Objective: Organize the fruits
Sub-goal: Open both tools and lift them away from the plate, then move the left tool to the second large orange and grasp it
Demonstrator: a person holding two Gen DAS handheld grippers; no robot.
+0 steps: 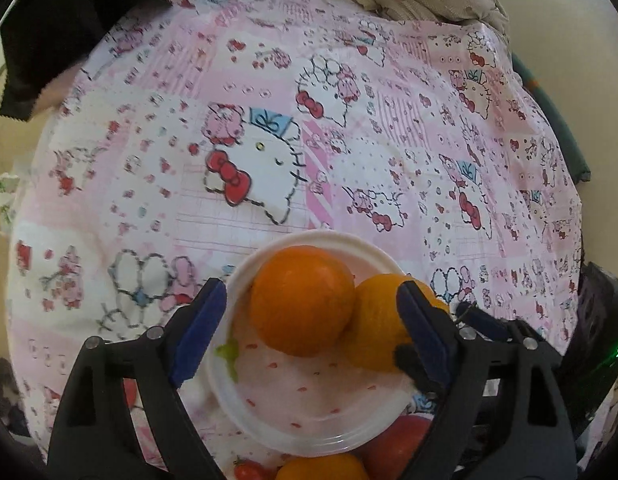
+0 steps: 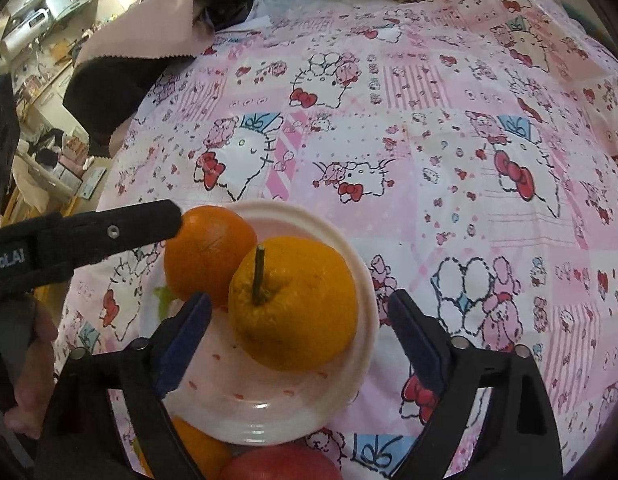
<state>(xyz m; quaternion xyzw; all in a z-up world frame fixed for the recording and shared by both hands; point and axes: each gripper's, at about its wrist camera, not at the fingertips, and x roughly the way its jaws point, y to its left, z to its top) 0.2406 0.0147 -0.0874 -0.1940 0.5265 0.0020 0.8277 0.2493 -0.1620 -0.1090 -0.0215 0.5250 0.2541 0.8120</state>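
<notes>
- Two oranges sit touching in the white bowl (image 2: 361, 280) on the pink cartoon-print cloth (image 2: 429, 128): deep orange (image 1: 303, 300) at the far left, stemmed paler orange (image 2: 293, 304) beside it.
- Left gripper (image 1: 311, 336) gapes above the deep orange, pads clear of it, gripping nothing.
- Right gripper (image 2: 299, 344) likewise spread wide around the stemmed one, no contact.
- More fruit waits below the bowl: another orange (image 2: 201, 452), red fruit (image 2: 277, 464).
- Advice: lift clear without nudging the bowl, then fetch the next fruit, set it in the bare near part.
</notes>
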